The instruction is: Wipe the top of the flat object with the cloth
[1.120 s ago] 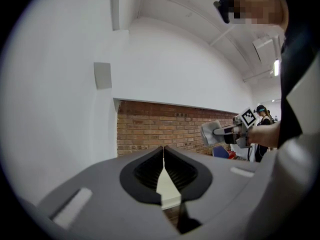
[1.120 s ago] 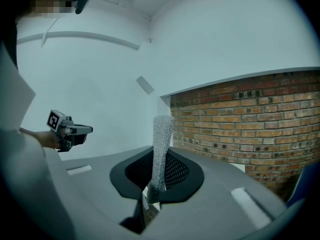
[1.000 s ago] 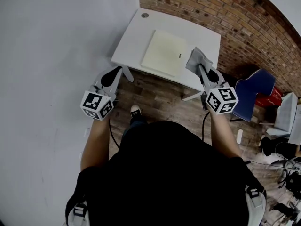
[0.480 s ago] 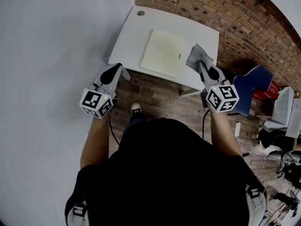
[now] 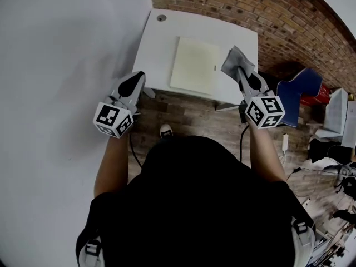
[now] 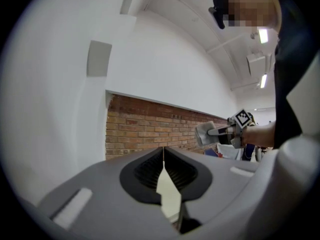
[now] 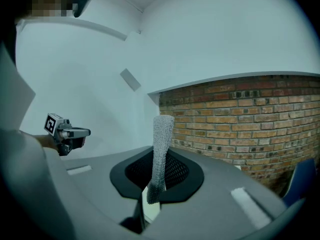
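Well, cloth (image 5: 234,60): a grey knitted piece, pinched by its lower end. In the right gripper view it stands up from the jaws. In the head view it shows over the right part of the bench, just beside the right edge of the flat object.
Right tool (image 5: 241,72): closed on the cloth, with nothing else between the jaws.
Left tool (image 5: 137,78): jaws together and empty, hovering near the front left corner of the bench, apart from the flat object.
Flat object (image 5: 194,65): a pale cream square sheet or pad, lying flat in the middle of the bench, with a small dark mark near its right edge.
Bench (image 5: 160,46): white, standing next to a brick wall.
Handling of the cloth: I judge it soft, light and limp. It will fold or bunch easily, so the free part should be laid down flat and dragged, not pushed. The hold at one end looks suitable.
Handling of the flat object: it looks thin and probably light, so it may slide on the smooth bench under the wipe. The empty left tool could press on a left corner to keep it in place. Whether it is stiff or soft I cannot tell.
Step in hand: the wiping seems not yet begun; the cloth must first come down on the top surface.
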Motion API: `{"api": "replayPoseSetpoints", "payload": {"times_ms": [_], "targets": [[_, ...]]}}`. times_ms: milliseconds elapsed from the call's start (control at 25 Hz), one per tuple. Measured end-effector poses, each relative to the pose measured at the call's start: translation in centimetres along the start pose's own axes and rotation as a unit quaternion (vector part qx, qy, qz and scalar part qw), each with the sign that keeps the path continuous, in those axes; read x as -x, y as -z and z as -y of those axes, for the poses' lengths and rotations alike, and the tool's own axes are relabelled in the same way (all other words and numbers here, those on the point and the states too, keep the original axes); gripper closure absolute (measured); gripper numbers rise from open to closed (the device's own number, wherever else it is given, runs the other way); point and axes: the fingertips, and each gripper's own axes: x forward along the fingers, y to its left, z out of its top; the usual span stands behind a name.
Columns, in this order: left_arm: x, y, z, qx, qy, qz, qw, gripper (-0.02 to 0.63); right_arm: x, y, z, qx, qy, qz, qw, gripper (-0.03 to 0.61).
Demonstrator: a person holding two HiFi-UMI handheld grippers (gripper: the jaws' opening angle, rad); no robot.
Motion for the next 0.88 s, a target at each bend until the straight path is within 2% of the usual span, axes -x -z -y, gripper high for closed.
{"api": "replayPoseSetpoints", "payload": {"times_ms": [520,880], "targets": [[-2.1,0.1,-5.5,-0.003,0.064,0.002,0.9980,0.609,-2.7,-1.0,-2.0,-0.007,0.054,0.007,0.998,0.569],[-3.5,-1.3,-6.5,-0.013,0.105,0.012,0.9943,0.608,-3.6,-1.4,-3.0,-0.012,0.079,0.011,0.997,0.569]]}}
